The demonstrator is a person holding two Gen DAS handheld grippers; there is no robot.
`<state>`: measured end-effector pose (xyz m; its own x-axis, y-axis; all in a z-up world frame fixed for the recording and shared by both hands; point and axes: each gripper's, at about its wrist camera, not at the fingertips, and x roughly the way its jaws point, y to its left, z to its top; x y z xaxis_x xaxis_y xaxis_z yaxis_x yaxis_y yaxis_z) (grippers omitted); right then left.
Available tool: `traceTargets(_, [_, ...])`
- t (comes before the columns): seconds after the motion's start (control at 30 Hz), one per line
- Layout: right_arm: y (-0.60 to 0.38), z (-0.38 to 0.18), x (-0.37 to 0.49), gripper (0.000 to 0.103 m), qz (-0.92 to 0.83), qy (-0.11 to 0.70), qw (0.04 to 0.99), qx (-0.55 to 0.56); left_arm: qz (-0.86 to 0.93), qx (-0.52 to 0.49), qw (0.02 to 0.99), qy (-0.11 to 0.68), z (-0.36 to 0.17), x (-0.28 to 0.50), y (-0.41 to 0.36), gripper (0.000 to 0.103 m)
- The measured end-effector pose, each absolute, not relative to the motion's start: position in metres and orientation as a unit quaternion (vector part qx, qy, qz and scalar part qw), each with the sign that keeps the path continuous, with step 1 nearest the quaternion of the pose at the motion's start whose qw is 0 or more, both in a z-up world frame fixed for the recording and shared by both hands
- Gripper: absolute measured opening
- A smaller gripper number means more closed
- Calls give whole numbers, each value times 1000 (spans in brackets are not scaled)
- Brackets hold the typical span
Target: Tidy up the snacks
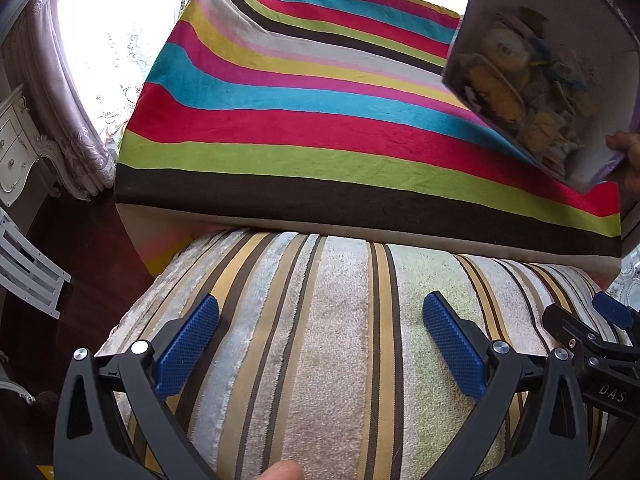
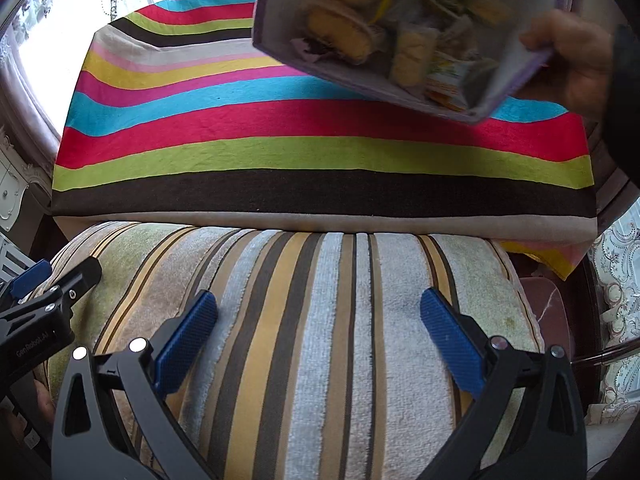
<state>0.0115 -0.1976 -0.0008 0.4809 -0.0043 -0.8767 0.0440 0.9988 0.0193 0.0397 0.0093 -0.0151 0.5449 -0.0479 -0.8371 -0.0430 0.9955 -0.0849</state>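
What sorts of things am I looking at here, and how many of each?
Grippers: 2, left gripper and right gripper, both open
Snack box: 1, box, tilted, held by a hand; packets inside too jumbled to count
Striped cloth surfaces: 2, bright cloth, pale cushion
Total: 5

A home, most likely a bedroom or sitting room: lace curtains [image 1: 120, 52] hang over a bright window beside a mauve patterned drape [image 1: 68, 92], an ornate white drawer cabinet [image 1: 16, 148] stands on dark wood floor [image 1: 80, 248], and soft furnishings fill the middle, a plush striped cushion [image 1: 320, 344] before a surface under a bright striped cloth [image 1: 304, 120]
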Motion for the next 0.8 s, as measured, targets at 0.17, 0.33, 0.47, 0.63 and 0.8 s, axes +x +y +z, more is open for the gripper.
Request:
traceTargets(0.17, [-198,-1,12,102,-14,509,860,19,-2,-74,875,479,-16,47,18,99])
traceTargets(0.33, [-197,-2,12,102,-15,511,859,19,0,-70,872,484,-20,53,16,99])
traceTargets(0.47, [-196,-2,12,102,-15,511,859,18,-1,-70,872,485,-21,55,17,99])
traceTargets(0.63, [-196,-1,13,102,-15,512,859,18,-1,-70,872,485,-21,54,16,99])
traceTargets(0.8, [-195,-1,13,102,-16,512,859,18,-3,-72,872,484,-22,54,17,99])
